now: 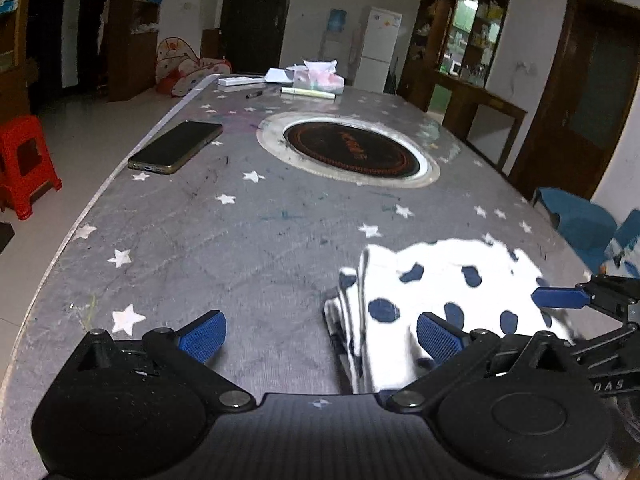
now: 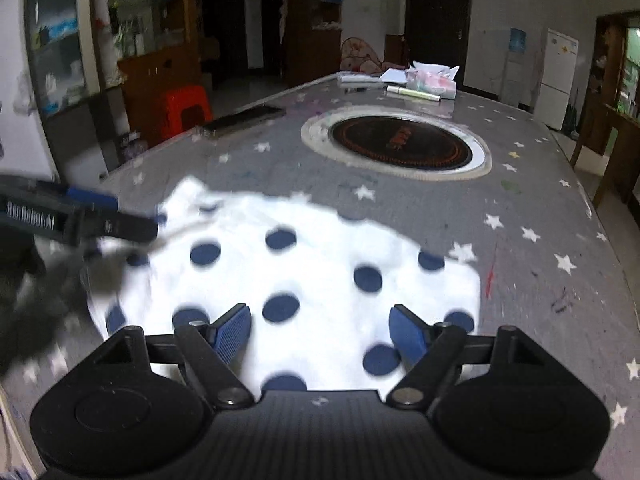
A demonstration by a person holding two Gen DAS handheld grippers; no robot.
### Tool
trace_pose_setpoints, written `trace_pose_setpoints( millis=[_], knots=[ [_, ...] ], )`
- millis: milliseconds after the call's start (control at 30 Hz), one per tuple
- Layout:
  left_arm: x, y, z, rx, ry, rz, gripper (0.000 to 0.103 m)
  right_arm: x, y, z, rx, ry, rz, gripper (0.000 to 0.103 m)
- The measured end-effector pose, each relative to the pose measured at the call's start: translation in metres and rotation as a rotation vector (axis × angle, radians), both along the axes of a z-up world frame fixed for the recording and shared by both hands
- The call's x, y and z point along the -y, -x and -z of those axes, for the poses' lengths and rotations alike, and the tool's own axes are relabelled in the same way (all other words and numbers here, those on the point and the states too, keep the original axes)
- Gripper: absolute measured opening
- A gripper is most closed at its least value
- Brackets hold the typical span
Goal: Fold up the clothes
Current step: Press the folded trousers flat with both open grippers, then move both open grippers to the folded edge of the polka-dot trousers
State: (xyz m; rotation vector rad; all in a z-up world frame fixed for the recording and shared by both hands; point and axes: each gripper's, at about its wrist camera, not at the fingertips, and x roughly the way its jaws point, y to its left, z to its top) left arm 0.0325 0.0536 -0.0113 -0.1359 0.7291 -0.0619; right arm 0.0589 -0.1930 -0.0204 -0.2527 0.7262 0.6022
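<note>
- White cloth with dark blue dots [image 2: 320,264] lies folded on the near part of the grey star-printed table [image 1: 248,240]; stacked folded edges show at its left side in the left wrist view.
- Left gripper [image 1: 320,334]: jaws spread wide. Its right pad sits over the cloth's left part and its left pad over bare table; whether the right pad touches the fabric cannot be told. Nothing is pinched.
- Right gripper [image 2: 320,334]: jaws apart, both blue pads over the cloth's near edge, with fabric showing in the gap between them. Pads do not press on it, so nothing is gripped.
- Each gripper shows in the other's camera: the right one enters at the right edge of the left wrist view, and the left one enters, blurred, at the left edge of the right wrist view, over the cloth's left side.
- Round inset burner [image 1: 352,148], black with a metal ring, sits in the table's middle, beyond the cloth and well apart from it.
- Phone [image 1: 176,146] lies flat near the table's left edge, well apart from the cloth.
- Far end of the table: a tissue pack [image 1: 320,76], papers, a pen [image 1: 256,94] and a pale marker [image 1: 308,93].
- Off the table: red stool [image 1: 24,164] on the left, blue chair [image 1: 580,224] on the right, white fridge [image 1: 380,48] by the far wall.
- Table surface between cloth and burner carries only scuffs and printed stars.
</note>
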Motion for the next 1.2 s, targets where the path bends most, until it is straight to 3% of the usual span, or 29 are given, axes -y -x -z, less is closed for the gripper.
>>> trace_pose_setpoints(
  millis=[267,467,567,767,967,1200],
  knots=[
    [0.002,0.004,0.007,-0.024,-0.035,-0.001,0.103,0.021,0.026,-0.016,0.033,-0.078,-0.015,0.078],
    [0.003,0.001,0.01,-0.04,-0.038,-0.008,0.103,0.033,0.037,0.007,-0.027,-0.058,0.004,0.078],
    [0.003,-0.003,0.004,-0.028,-0.041,-0.012,0.103,0.037,0.038,0.002,-0.023,-0.076,0.003,0.078],
    [0.011,-0.028,-0.008,-0.006,-0.06,-0.033,0.103,0.033,0.023,-0.013,0.016,-0.1,-0.005,0.078],
    [0.015,-0.054,-0.002,-0.029,-0.1,-0.058,0.103,0.019,0.002,-0.016,0.034,-0.121,-0.009,0.078],
    [0.012,-0.062,0.008,-0.061,-0.112,-0.062,0.103,0.016,-0.016,0.009,-0.046,-0.095,0.008,0.078]
  ],
)
